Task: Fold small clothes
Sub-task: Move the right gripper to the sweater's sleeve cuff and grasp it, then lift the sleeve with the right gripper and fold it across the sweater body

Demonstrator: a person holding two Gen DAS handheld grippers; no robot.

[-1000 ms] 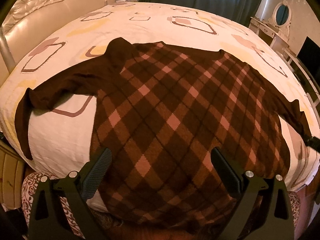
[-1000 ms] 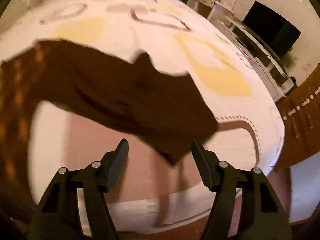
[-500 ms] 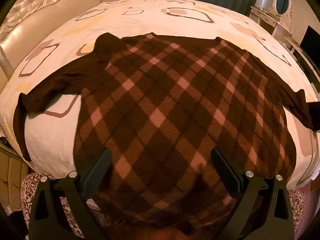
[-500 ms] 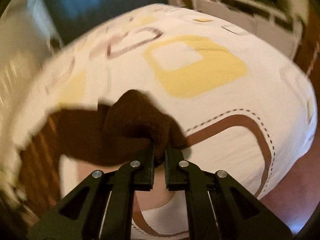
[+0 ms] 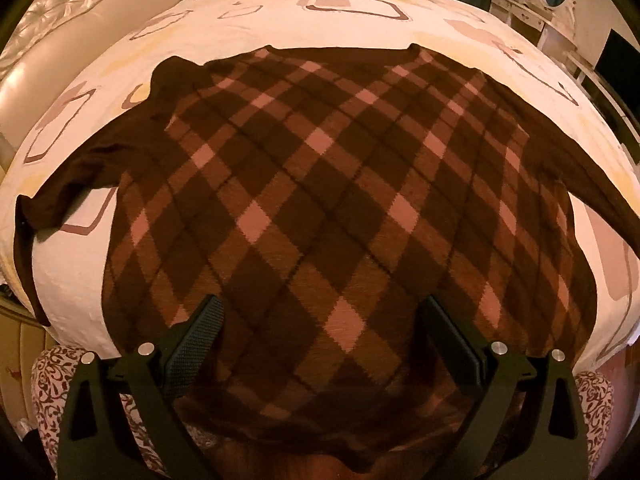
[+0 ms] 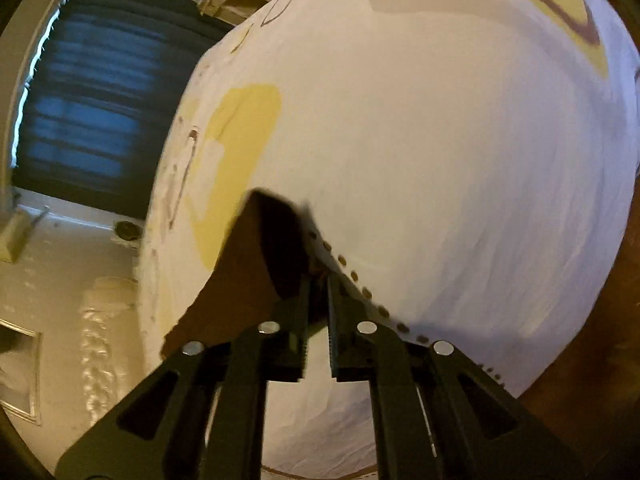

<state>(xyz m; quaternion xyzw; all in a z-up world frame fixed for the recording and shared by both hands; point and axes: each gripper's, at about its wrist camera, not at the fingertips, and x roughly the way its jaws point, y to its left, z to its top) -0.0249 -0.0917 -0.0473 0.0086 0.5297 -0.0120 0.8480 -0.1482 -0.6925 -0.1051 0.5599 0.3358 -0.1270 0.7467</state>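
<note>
bed (image 5: 360,24) w/ patterned sheet | left gripper (image 5: 320,332) angled down over one argyle sweater (image 5: 320,200), jaws spread, empty | right gripper (image 6: 319,300) rolled, jaws easing apart, pinching sleeve (image 6: 256,264)

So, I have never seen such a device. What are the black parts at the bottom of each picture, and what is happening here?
They are tongs, one held in each of a person's hands, each with a camera looking along its two fingers. The left camera looks down on a brown checked sweater spread flat on a bed. The left tongs are wide open above its lower part, holding nothing. The right camera, tilted and blurred, shows the right tongs pinching a plain brown piece of cloth, probably the end of a sleeve, above the white sheet; its jaws are opening slightly.
</note>
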